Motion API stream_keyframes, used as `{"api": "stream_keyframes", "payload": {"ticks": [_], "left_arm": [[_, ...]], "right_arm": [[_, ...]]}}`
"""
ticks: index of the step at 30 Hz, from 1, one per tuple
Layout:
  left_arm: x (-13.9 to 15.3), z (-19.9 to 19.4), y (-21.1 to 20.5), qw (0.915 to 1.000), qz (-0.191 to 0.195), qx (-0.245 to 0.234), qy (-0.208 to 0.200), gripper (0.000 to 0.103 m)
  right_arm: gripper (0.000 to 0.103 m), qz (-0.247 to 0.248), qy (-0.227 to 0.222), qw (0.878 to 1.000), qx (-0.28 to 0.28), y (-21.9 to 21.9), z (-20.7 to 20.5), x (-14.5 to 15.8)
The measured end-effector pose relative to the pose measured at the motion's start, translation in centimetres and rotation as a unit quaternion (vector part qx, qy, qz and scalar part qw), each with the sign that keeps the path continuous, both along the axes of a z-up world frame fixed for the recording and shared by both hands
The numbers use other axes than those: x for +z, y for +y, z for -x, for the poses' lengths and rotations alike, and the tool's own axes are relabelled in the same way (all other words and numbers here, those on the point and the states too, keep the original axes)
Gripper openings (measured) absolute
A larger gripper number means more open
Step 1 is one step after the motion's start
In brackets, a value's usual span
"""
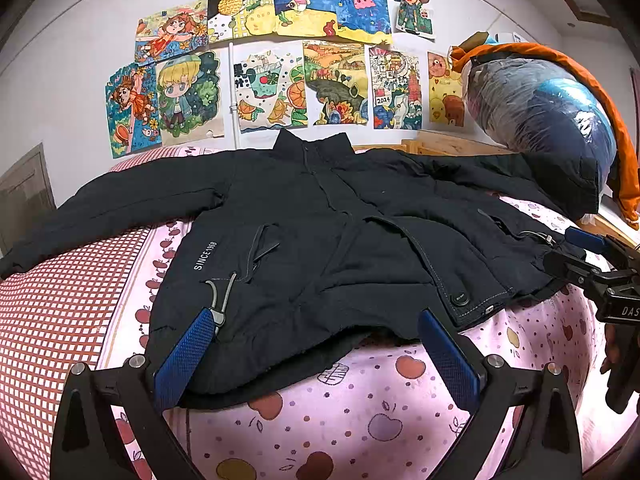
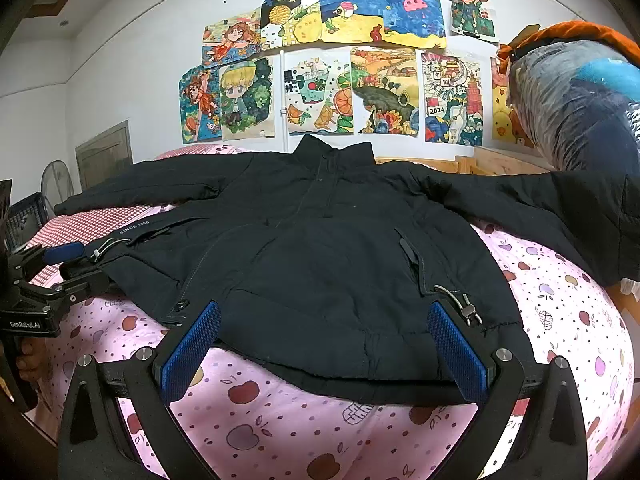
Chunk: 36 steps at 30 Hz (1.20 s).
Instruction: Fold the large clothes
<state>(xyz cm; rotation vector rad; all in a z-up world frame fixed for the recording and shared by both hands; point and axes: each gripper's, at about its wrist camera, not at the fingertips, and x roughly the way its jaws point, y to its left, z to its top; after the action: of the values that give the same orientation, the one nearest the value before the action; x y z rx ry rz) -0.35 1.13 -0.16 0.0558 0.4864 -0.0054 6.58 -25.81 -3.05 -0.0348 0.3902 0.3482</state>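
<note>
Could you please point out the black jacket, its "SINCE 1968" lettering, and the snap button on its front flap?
black jacket [image 1: 320, 216]: left wrist view, middle of its chest.
SINCE 1968 lettering [image 1: 205, 256]: left wrist view, centre of the white print.
snap button [image 1: 461, 299]: left wrist view, its round face.

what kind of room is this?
Likely a child's bedroom at home: a black jacket spread on a bed with an apple-print sheet, children's drawings taped to the wall, bagged bedding stacked alongside.

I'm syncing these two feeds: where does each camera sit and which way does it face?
Left wrist: at the hem's left part, facing the black jacket and wall drawings; left gripper open, right gripper at right edge.
Right wrist: at the hem's right part, same facing; right gripper open, left gripper at left.
Both share jacket, pink bedsheet, drawings.
</note>
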Motion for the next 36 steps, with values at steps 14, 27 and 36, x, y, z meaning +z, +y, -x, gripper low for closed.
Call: {"api": "stream_keyframes", "payload": {"ticks": [14, 27, 36], "left_arm": [[-0.3, 0.1, 0.7, 1.0, 0.0, 0.002, 0.003, 0.103], [0.1, -2.1, 3.0, 0.9985, 0.02, 0.039, 0.033, 0.103], [4.3, -7.3, 1.7, 0.9968, -0.021, 0.014, 0.077, 0.103]], "right_arm": [[0.102, -0.004, 0.01, 1.0, -0.007, -0.4, -0.4, -0.7], [0.102, -0.072, 0.065, 0.993, -0.072, -3.8, -3.3, -1.0], [0.102, -0.071, 0.131, 0.975, -0.162, -8.5, -8.8, 2.1]]}}
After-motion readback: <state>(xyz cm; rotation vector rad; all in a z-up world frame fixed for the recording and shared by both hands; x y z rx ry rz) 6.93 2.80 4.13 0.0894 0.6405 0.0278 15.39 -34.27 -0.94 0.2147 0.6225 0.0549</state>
